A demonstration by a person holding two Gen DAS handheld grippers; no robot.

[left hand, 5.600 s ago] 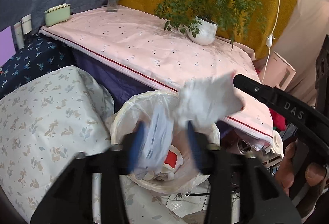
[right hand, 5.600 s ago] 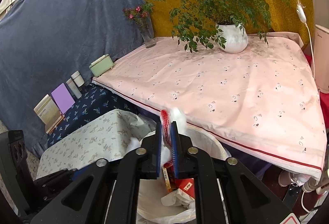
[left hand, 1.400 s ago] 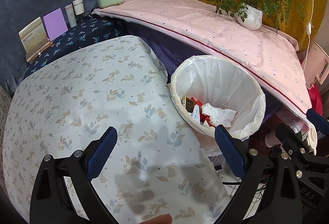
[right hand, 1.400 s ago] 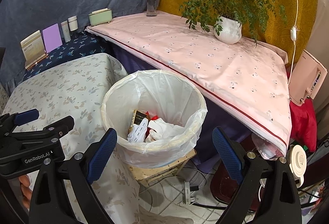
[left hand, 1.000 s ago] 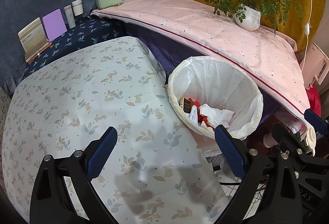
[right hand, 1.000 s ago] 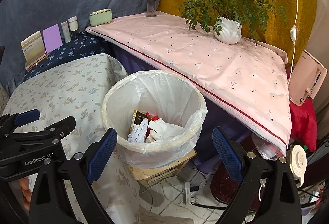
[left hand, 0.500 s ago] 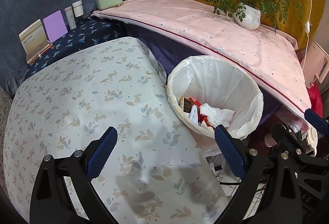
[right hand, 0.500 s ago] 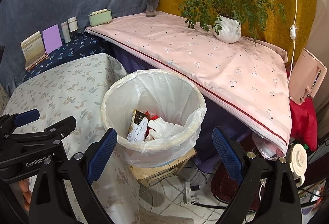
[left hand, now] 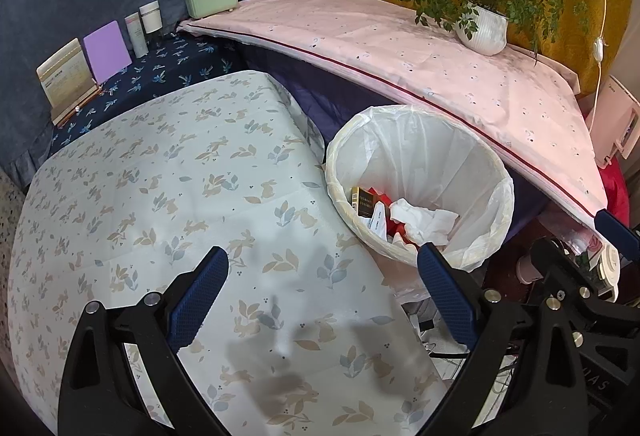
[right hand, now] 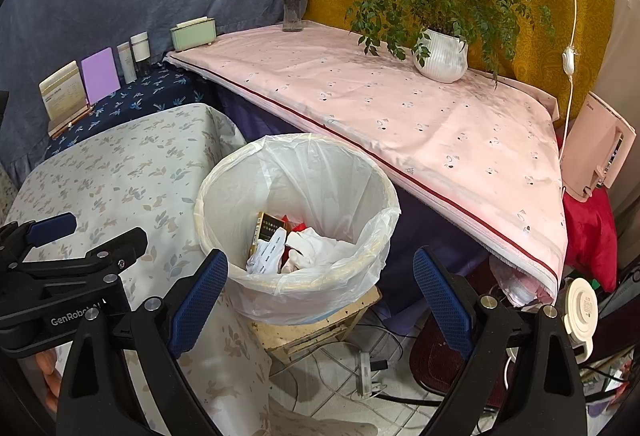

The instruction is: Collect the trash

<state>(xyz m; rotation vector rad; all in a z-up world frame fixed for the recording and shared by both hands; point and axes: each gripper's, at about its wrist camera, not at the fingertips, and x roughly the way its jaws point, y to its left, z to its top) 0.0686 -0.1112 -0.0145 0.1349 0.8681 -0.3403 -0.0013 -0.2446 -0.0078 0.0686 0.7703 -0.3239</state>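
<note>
Hovering w/ both tools empty: left gripper (left hand: 322, 290) over rabbit-print bench (left hand: 160, 195), jaws spread wide, nothing held. Right gripper (right hand: 320, 292) near side of bin (right hand: 224, 203), jaws likewise wide apart, empty. Trash (right hand: 312, 246) (crumpled tissue, gold pack, red wrapper) lying at bin bottom. No loose trash seen on either bench; collection prob. done, judging by these views.

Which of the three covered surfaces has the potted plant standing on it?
The pink-clothed table at the back. It carries the potted plant and a flower vase; the leaf-print cloth and the dark blue cloth do not.
</note>
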